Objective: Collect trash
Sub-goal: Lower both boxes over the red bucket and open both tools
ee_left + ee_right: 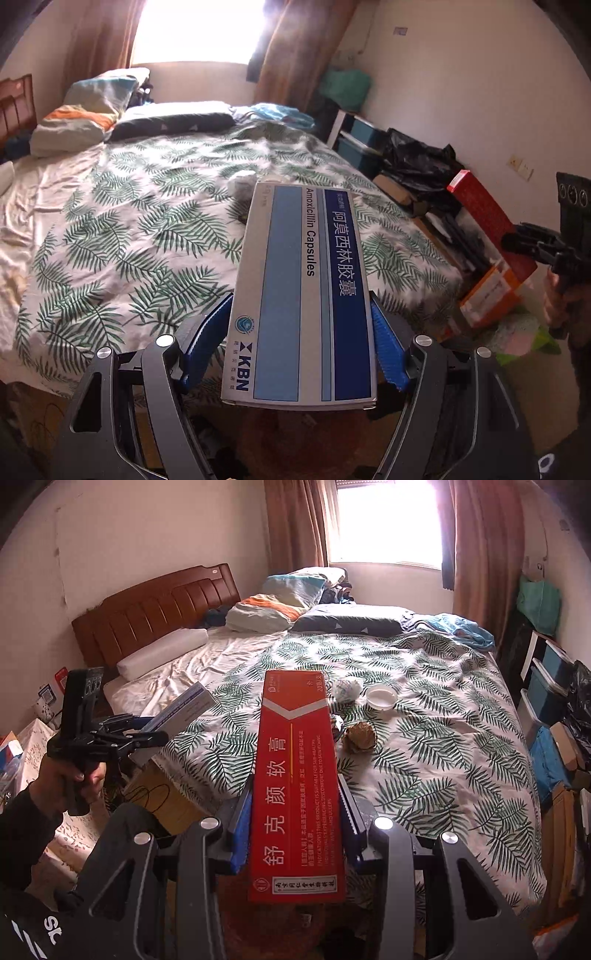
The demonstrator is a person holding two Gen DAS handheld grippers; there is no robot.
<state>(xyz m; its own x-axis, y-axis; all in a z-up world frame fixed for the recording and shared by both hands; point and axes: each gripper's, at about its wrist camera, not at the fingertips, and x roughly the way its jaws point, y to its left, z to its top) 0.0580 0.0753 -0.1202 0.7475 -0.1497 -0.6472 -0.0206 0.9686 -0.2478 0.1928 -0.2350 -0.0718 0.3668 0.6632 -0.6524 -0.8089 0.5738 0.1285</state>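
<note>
My left gripper (299,306) is shut on a blue and white medicine box (303,280), its blue pads pressing both long sides. The box sticks out forward over the bed. My right gripper (295,794) is shut on a long red ointment box (297,775) in the same way. Both hang above the foot of the bed. On the leaf-print bedspread (443,738) lie a crumpled white paper ball (347,690), a small white round dish (382,697) and a crumpled brown wad (358,738). The right wrist view shows a hand (74,775) holding the left gripper at far left.
Pillows (266,613) and a wooden headboard (155,609) are at the bed's far end under a bright window. Blue drawers (360,144), black bags (417,162) and stacked boxes crowd the bed's right side. A cardboard box (166,797) stands by the left corner.
</note>
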